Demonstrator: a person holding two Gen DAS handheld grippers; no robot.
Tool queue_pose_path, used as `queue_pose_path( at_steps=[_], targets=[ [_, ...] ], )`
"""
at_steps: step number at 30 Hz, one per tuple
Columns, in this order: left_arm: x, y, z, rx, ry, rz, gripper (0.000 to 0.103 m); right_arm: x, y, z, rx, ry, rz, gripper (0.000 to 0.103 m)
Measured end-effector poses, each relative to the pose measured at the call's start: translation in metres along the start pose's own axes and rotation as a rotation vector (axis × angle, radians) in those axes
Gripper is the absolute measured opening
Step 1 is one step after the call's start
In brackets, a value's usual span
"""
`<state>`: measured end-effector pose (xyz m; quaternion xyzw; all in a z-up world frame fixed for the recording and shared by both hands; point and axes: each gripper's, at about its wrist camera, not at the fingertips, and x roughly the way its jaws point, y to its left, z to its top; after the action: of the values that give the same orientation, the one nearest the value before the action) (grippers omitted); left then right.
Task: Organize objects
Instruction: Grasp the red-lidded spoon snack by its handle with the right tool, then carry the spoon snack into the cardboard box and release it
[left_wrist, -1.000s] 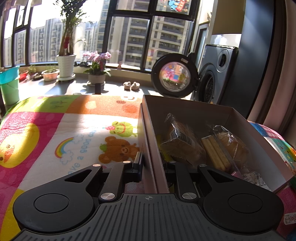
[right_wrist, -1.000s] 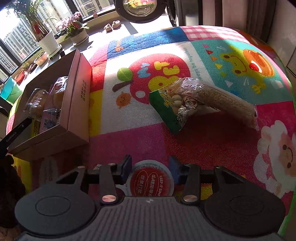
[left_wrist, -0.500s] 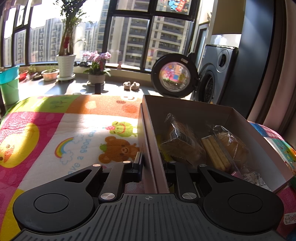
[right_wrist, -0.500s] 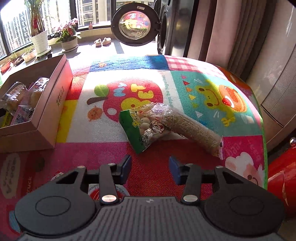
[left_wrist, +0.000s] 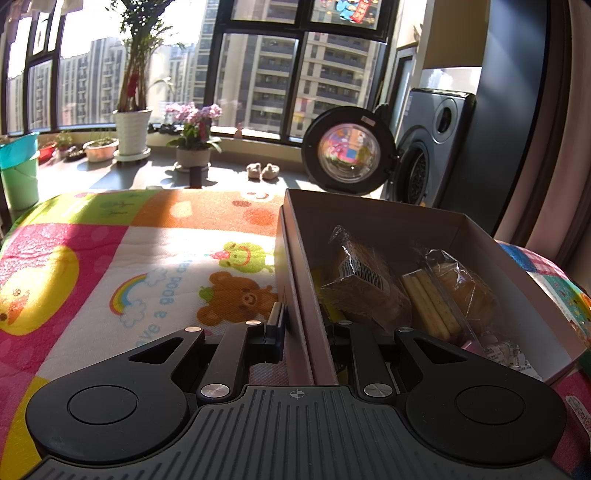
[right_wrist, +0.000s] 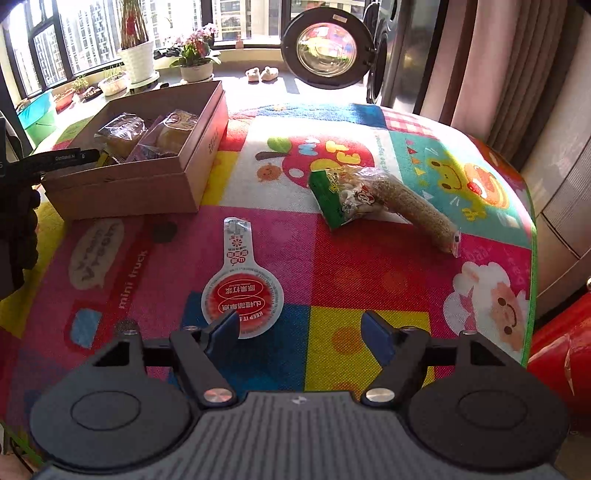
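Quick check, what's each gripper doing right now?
Left gripper: shut on the box wall.
Right gripper: jaws opening, nothing between them; red pouch lies on the mat.

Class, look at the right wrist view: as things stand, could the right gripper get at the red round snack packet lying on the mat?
Probably yes. The right gripper has its jaws opening with nothing between them, and the snack packet lies flat on the mat just ahead, uncovered.
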<state>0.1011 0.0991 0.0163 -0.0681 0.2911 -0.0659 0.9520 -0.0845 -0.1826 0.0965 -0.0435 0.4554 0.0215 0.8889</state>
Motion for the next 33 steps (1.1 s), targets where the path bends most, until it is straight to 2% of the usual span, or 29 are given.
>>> queue_pose_path(
  at_steps=[3, 5, 7, 11, 13, 15, 18, 24, 29, 33],
  targets=[
    [0.0, 0.0, 0.0, -0.001, 0.0, -0.001, 0.018, 0.015, 0.026, 0.003, -0.119, -0.013, 0.005, 0.085],
    [0.0, 0.0, 0.0, 0.0, 0.0, 0.0, 0.018, 0.03, 0.035, 0.008, -0.148, -0.008, 0.011, 0.085],
    [0.0, 0.0, 0.0, 0.0, 0.0, 0.0, 0.018, 0.045, 0.035, 0.012, -0.123, 0.012, 0.02, 0.085],
    [0.0, 0.0, 0.0, 0.001, 0.0, 0.001, 0.018, 0.063, 0.021, 0.021, 0.009, 0.034, 0.08, 0.084],
    [0.0, 0.0, 0.0, 0.0, 0.0, 0.0, 0.018, 0.061, 0.019, 0.022, 0.035, 0.049, 0.084, 0.075],
    [0.0, 0.0, 0.0, 0.0, 0.0, 0.0, 0.018, 0.054, 0.024, 0.02, 0.01, 0.075, 0.078, 0.062],
    [0.0, 0.0, 0.0, 0.0, 0.0, 0.0, 0.018, 0.04, 0.033, 0.012, -0.018, 0.114, 0.072, 0.061],
    [-0.001, 0.0, 0.0, 0.0, 0.0, 0.0, 0.018, -0.004, 0.055, 0.007, -0.056, 0.105, 0.11, 0.061],
    [-0.001, 0.0, 0.0, 0.0, 0.0, 0.0, 0.018, -0.047, 0.077, 0.034, -0.105, 0.007, 0.155, 0.061],
    [-0.001, 0.0, 0.0, -0.001, 0.0, 0.0, 0.018, -0.074, 0.096, 0.077, -0.123, -0.108, 0.227, 0.061]
  ],
)
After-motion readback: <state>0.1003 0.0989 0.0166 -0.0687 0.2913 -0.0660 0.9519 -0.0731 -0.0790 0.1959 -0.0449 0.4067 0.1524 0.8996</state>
